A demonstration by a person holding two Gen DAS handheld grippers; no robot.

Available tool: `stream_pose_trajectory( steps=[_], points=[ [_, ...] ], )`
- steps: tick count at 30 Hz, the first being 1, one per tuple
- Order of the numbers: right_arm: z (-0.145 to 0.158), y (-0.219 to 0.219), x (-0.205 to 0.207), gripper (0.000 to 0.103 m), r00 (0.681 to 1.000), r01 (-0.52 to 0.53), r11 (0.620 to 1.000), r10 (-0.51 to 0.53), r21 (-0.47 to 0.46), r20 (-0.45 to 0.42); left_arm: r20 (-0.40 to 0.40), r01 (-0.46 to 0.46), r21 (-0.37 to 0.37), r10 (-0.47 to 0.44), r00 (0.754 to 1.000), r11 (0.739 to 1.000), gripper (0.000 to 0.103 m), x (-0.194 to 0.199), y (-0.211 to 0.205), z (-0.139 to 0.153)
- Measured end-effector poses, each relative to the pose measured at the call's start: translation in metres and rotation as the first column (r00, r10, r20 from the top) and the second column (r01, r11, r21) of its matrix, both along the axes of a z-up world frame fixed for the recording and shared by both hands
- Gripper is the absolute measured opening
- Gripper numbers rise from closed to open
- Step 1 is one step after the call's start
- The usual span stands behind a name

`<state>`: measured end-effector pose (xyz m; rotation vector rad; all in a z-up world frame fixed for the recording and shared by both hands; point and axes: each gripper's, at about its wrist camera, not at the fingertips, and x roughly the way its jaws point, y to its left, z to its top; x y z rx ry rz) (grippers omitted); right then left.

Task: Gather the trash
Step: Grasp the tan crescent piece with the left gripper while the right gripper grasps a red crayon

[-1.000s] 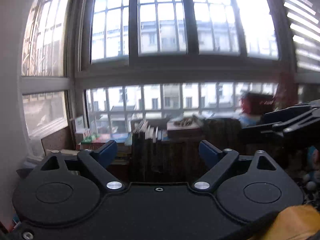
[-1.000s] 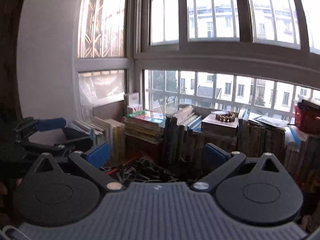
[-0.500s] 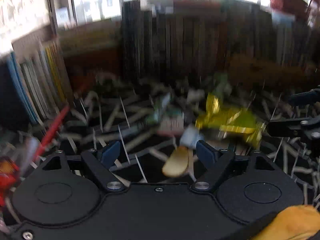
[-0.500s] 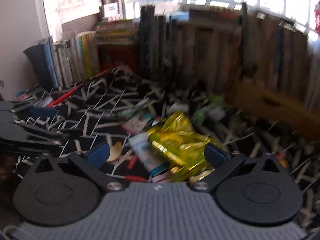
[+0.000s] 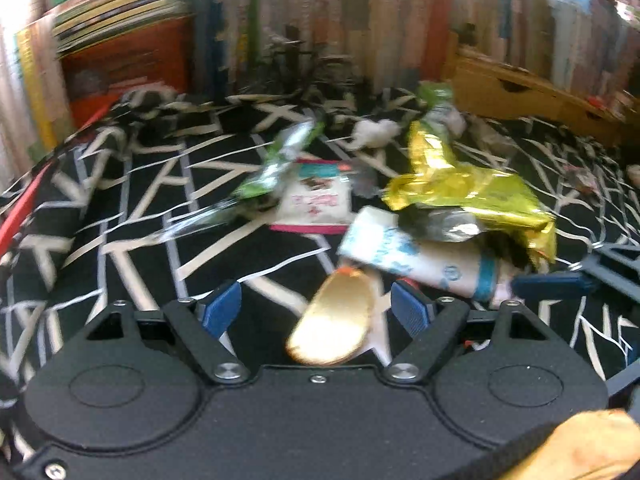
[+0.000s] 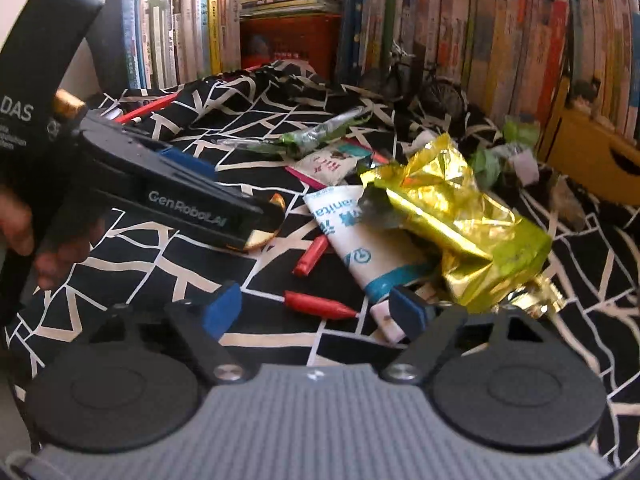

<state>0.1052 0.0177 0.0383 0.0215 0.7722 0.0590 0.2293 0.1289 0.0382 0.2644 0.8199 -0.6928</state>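
Two grippers hang low over a black cloth patterned with white lines, both pointing down at a scatter of litter. In the left wrist view the left gripper has its blue pads well apart and grips nothing; a gold oval piece lies on the cloth between the pads, nearer the right-hand one, and whether it touches that pad is unclear. The right gripper also stands wide but its jaws are closing; a small red cap-like piece lies between its pads, untouched, while the capped end of a white and blue tube lies just behind the right-hand pad, not held by it.

From the right gripper, the tube runs toward 12 o'clock, and a second red piece lies at 11 o'clock beside it. A crumpled gold foil bag covers the tube's far side at 1 o'clock. Beyond, at 12 o'clock, lie a white and pink sachet and a green and clear wrapper. Crumpled green and white scraps sit at 1 o'clock past the bag. A row of upright books backs the cloth, with a yellow cardboard box at 2 o'clock. A bare hand shows at 9 o'clock, behind the left gripper's body.
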Motion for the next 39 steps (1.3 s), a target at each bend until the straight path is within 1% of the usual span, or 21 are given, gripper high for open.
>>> stream_pose_trajectory(
  steps=[2,3,4,5,6,7,8,11,12,13,14,15,16,19,25,30,32,33,34,36,39],
  points=[
    [-0.004,0.001,-0.002,0.086,1.0,0.013,1.0,-0.013,0.002,0.003,0.011,0.031,0.01,-0.031,0.999,0.999,0.081,-0.001,-0.007,-0.003],
    [-0.006,0.003,-0.002,0.083,0.999,0.034,0.999,-0.033,-0.01,0.002,0.014,0.04,0.015,-0.041,0.999,0.999,0.081,-0.002,-0.012,-0.006],
    [-0.008,0.002,-0.003,0.075,0.998,0.058,0.998,-0.058,-0.025,0.005,0.012,0.042,0.014,-0.042,0.999,0.999,0.08,-0.001,-0.014,-0.008],
    [-0.009,0.002,-0.003,0.071,0.997,0.082,0.996,-0.082,-0.032,0.012,-0.001,0.038,0.005,-0.038,0.999,0.999,0.075,0.002,-0.016,-0.011],
    [-0.009,0.002,-0.003,0.064,0.994,0.106,0.994,-0.105,-0.03,0.018,-0.024,0.031,-0.008,-0.031,0.999,0.999,0.07,0.007,-0.016,-0.014],
    [-0.008,0.001,-0.003,0.057,0.992,0.121,0.992,-0.12,-0.025,0.023,-0.035,0.026,-0.017,-0.027,0.999,1.0,0.059,0.01,-0.017,-0.017],
    [-0.008,0.001,-0.002,0.056,0.991,0.131,0.991,-0.131,-0.019,0.027,-0.034,0.022,-0.015,-0.022,0.999,1.0,0.049,0.012,-0.017,-0.019],
    [-0.009,0.0,-0.002,0.053,0.988,0.152,0.988,-0.152,0.003,0.025,-0.02,0.023,-0.005,-0.023,1.0,1.0,0.045,0.012,-0.017,-0.023],
    [-0.009,0.0,-0.002,0.046,0.988,0.152,0.988,-0.152,0.012,0.023,-0.019,0.031,-0.008,-0.031,0.999,0.999,0.042,0.011,-0.016,-0.023],
    [-0.009,0.0,-0.001,0.038,0.989,0.146,0.989,-0.146,0.018,0.02,-0.019,0.046,-0.008,-0.046,0.999,0.999,0.036,0.009,-0.016,-0.023],
    [-0.01,0.0,-0.001,0.033,0.99,0.138,0.99,-0.138,0.022,0.012,-0.012,0.061,-0.005,-0.061,0.998,0.998,0.032,0.008,-0.016,-0.022],
    [-0.012,0.001,0.0,0.022,0.991,0.13,0.991,-0.13,0.024,-0.002,-0.001,0.071,0.002,-0.071,0.998,0.998,0.032,0.006,-0.017,-0.021],
    [-0.015,0.002,0.0,0.019,0.992,0.127,0.992,-0.127,0.026,-0.011,0.006,0.074,0.007,-0.074,0.997,0.997,0.032,0.005,-0.017,-0.021],
    [-0.016,0.005,0.0,0.013,0.994,0.105,0.994,-0.105,0.014,0.004,0.009,0.068,0.001,-0.068,0.998,0.998,0.03,0.001,-0.016,-0.018],
    [-0.008,0.002,-0.002,0.01,0.991,0.131,0.991,-0.132,0.03,0.022,0.029,0.068,-0.035,-0.067,0.997,0.997,0.03,-0.004,-0.01,-0.004],
    [-0.001,-0.001,-0.003,0.005,0.989,0.14,0.99,-0.141,0.03,0.041,0.033,0.029,-0.059,-0.027,0.999,0.998,0.03,-0.007,0.0,0.008],
    [-0.002,0.0,-0.001,0.008,0.989,0.143,0.99,-0.144,0.019,0.033,0.041,0.027,-0.064,-0.024,0.999,0.998,0.03,-0.01,0.004,0.012],
    [-0.005,-0.001,0.002,0.015,0.988,0.151,0.988,-0.151,0.02,0.017,0.042,0.031,-0.065,-0.028,0.999,0.997,0.03,-0.012,0.006,0.014],
    [-0.008,-0.002,0.003,0.016,0.987,0.159,0.987,-0.16,0.028,0.014,0.043,0.033,-0.063,-0.03,0.999,0.997,0.03,-0.013,0.007,0.015],
    [-0.012,-0.005,0.007,0.017,0.987,0.16,0.986,-0.161,0.048,0.02,0.047,0.031,-0.055,-0.029,0.998,0.998,0.03,-0.018,0.011,0.018],
    [-0.013,-0.003,0.016,0.017,0.987,0.156,0.987,-0.157,0.031,0.031,0.045,0.022,-0.058,-0.019,0.999,0.998,0.03,-0.023,0.018,0.02]
  ],
)
